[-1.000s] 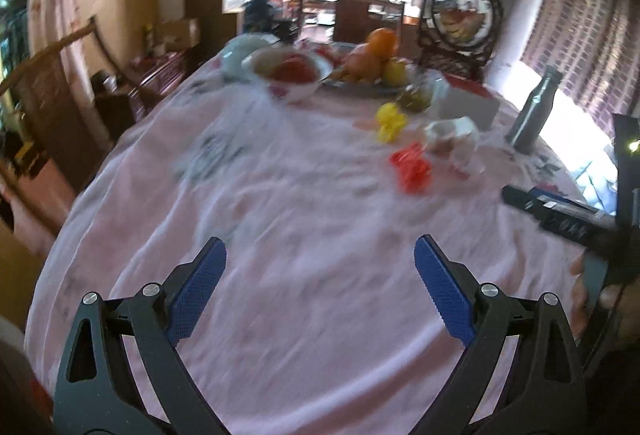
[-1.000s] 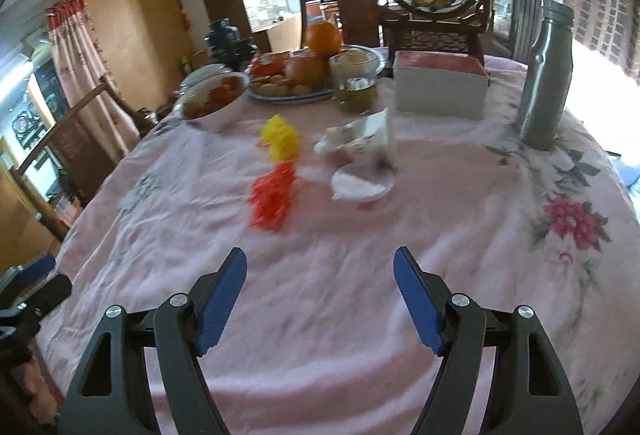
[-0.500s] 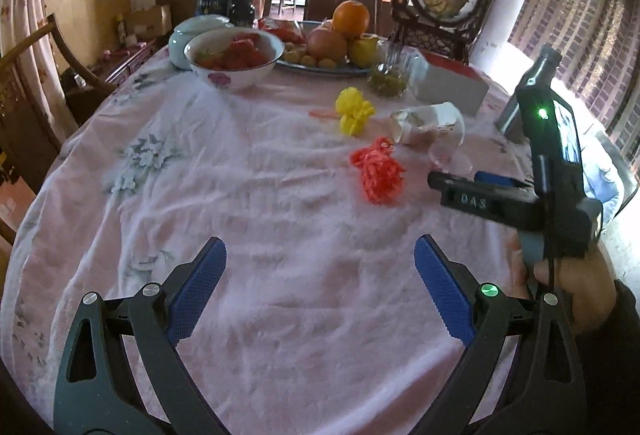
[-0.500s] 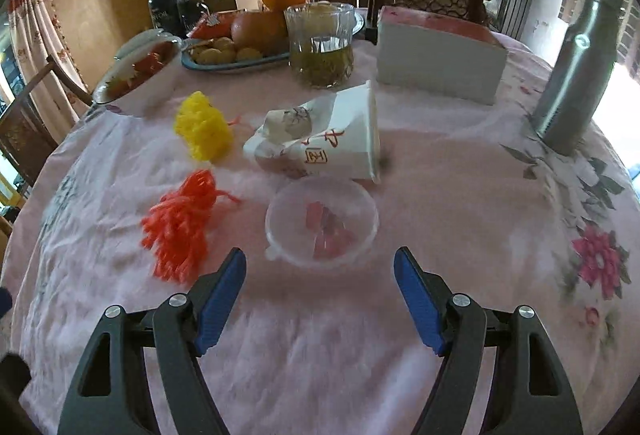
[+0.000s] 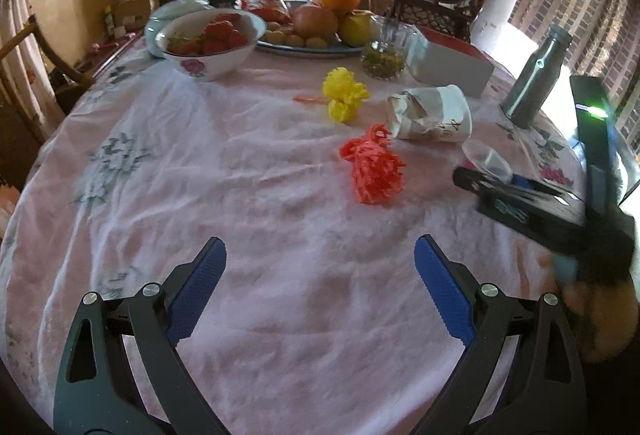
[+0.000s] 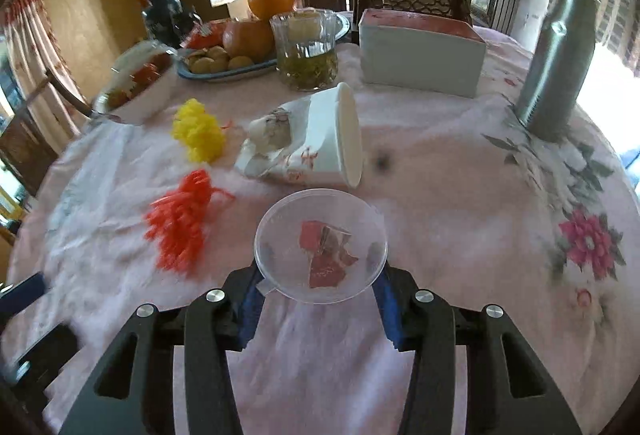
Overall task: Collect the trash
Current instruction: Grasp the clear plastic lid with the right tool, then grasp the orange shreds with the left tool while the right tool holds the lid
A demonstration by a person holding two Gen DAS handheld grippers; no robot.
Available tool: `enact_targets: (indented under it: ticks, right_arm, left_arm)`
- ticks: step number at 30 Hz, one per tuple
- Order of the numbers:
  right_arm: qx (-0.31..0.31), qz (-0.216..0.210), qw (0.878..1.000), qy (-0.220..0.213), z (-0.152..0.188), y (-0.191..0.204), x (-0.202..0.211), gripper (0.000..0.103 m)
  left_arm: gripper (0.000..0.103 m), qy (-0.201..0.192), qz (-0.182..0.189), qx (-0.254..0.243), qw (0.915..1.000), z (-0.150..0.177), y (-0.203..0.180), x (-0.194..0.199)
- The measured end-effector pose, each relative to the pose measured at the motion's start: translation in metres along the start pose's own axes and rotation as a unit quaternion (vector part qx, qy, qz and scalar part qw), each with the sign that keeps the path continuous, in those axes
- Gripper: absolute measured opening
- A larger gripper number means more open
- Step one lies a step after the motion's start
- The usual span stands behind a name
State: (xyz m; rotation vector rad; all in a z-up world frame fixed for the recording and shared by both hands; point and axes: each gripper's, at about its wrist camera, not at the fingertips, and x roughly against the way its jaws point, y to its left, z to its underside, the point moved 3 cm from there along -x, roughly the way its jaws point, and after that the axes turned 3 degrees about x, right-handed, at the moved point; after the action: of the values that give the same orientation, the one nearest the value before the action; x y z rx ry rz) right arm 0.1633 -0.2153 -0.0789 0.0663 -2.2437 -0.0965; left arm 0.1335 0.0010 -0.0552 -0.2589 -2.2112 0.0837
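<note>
Right gripper (image 6: 320,295) jaws closed around lid (image 6: 320,245).

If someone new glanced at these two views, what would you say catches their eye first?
Probably the clear plastic lid between the right gripper fingers, whose jaws have just been closing around it. Just beyond lie a crushed paper cup on its side and, to its left, bright orange and yellow tassels on the pink tablecloth.
</note>
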Motion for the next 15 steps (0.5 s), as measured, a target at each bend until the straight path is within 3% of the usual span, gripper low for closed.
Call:
enact_targets:
  ticks: [5,11,15]
  right_arm:
    - [-0.032,-0.026,0.998,-0.036,0.007,-0.019,0.028,0.049]
    - [-0.065,-0.051,0.996,-0.047,0.003,-0.046,0.036,0.049]
    - [-0.072,-0.041,0.995,-0.056,0.000,-0.059,0.041,0.049]
  left_arm:
    - [0.092,0.010,0.013,-0.007,0.9998,-0.013,-0.020,-0.019]
    - [0.090,0.018,0.014,0.008,0.9997,-0.033,-0.036,-0.046]
    - [0.078,0.033,0.007,-0.002,0.9994,-0.040,-0.048,-0.067]
